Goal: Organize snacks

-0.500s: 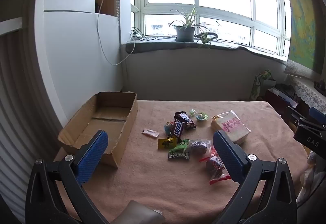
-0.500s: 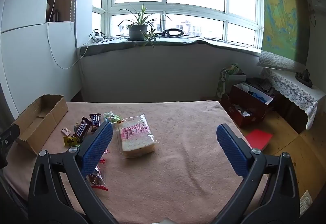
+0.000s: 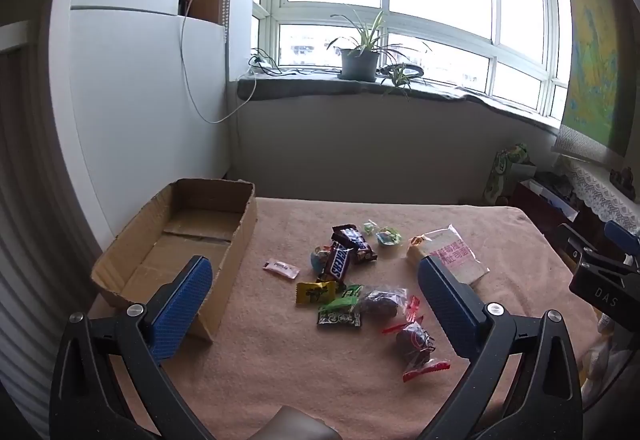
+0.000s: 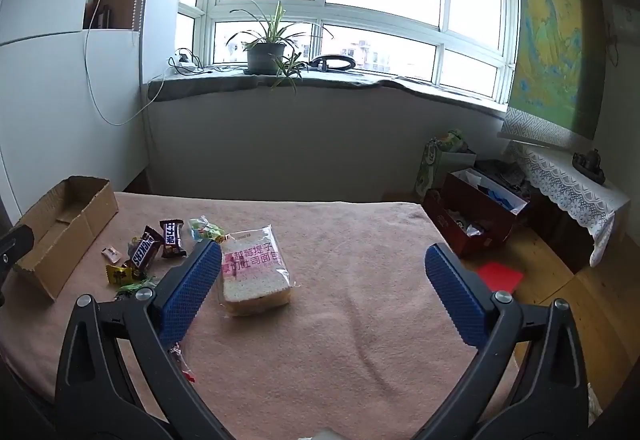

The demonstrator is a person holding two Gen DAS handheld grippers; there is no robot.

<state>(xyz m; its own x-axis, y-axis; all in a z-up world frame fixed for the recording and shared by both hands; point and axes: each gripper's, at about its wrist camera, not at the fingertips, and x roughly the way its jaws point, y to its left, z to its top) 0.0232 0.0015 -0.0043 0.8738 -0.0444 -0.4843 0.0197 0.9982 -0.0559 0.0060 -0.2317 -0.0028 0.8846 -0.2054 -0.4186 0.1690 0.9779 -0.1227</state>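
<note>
A pile of snacks lies on the pink-covered table (image 3: 260, 380): two Snickers bars (image 3: 338, 264), a yellow candy (image 3: 316, 292), green packets (image 3: 340, 314), red-ended wrapped sweets (image 3: 416, 344) and a bagged slice of bread (image 3: 456, 254) (image 4: 254, 270). An empty cardboard box (image 3: 188, 240) (image 4: 60, 224) stands at the table's left. My left gripper (image 3: 316, 296) hangs open above the pile, nothing between its pads. My right gripper (image 4: 324, 280) is open too, with the bread just inside its left finger (image 4: 188, 292). The right gripper's body shows in the left wrist view at the right edge.
A windowsill with a potted plant (image 4: 266, 55) runs behind the table. Right of the table, on the wooden floor, stand a red box (image 4: 476, 211), a green bag (image 4: 442, 155) and a lace-covered side table (image 4: 568, 179). A white cable (image 3: 200, 111) hangs down the left wall.
</note>
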